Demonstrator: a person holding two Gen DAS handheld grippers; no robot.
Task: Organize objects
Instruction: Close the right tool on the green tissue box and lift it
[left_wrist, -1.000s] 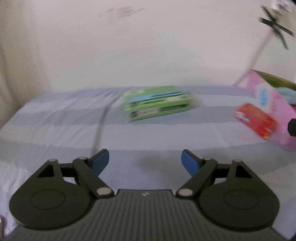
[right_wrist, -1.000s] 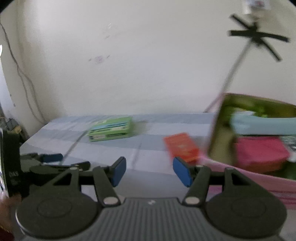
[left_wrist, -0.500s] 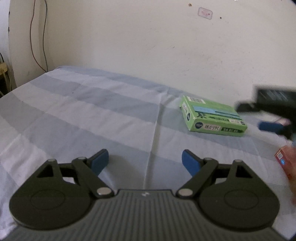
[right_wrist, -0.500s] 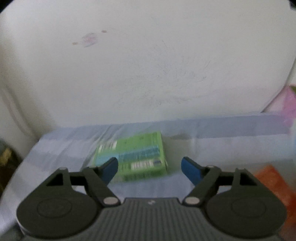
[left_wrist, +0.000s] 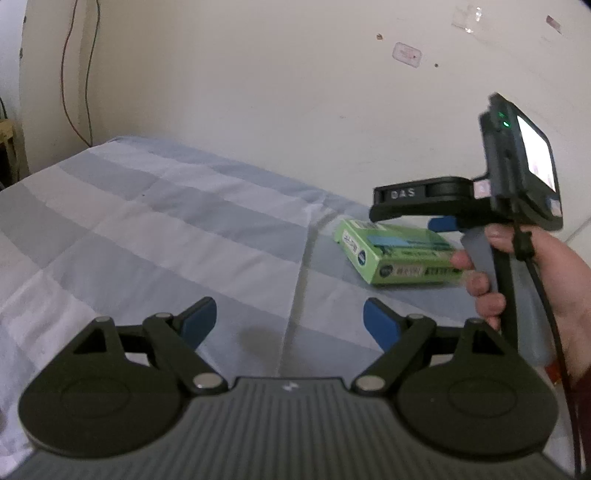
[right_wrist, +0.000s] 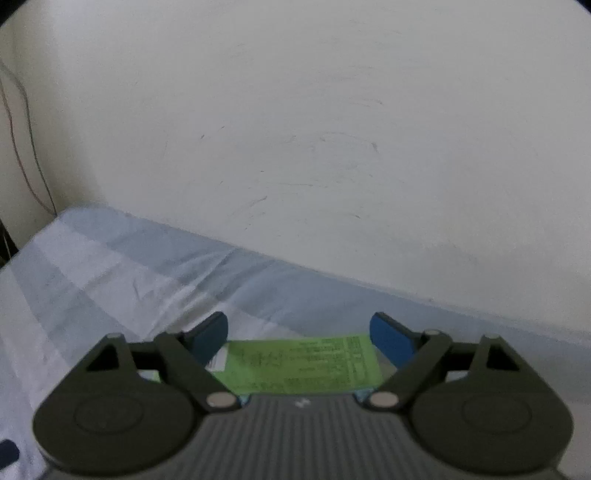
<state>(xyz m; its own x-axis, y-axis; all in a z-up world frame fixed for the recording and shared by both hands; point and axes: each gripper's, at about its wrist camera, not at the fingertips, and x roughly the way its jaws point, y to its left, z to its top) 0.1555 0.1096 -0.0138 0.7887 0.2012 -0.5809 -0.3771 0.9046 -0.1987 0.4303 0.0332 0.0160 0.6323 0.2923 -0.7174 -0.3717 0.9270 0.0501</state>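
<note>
A flat green box (left_wrist: 397, 254) lies on the blue-and-white striped bed sheet (left_wrist: 147, 229), near the wall. My right gripper (right_wrist: 298, 332) is open, its blue pads on either side of the green box (right_wrist: 299, 363), which sits low between the fingers; I cannot tell whether they touch it. In the left wrist view the right gripper's body (left_wrist: 461, 199) hovers over the box, held by a hand (left_wrist: 535, 273). My left gripper (left_wrist: 290, 319) is open and empty, above the sheet, nearer than the box and left of it.
A cream wall (left_wrist: 258, 92) runs along the far side of the bed. Thin cables (left_wrist: 74, 74) hang down the wall at the left corner. A fold line (left_wrist: 299, 288) crosses the sheet.
My right gripper has moved forward over the green box, which now sits between its open fingers. The left view has swung left; the pink bin and red box have left both views.
</note>
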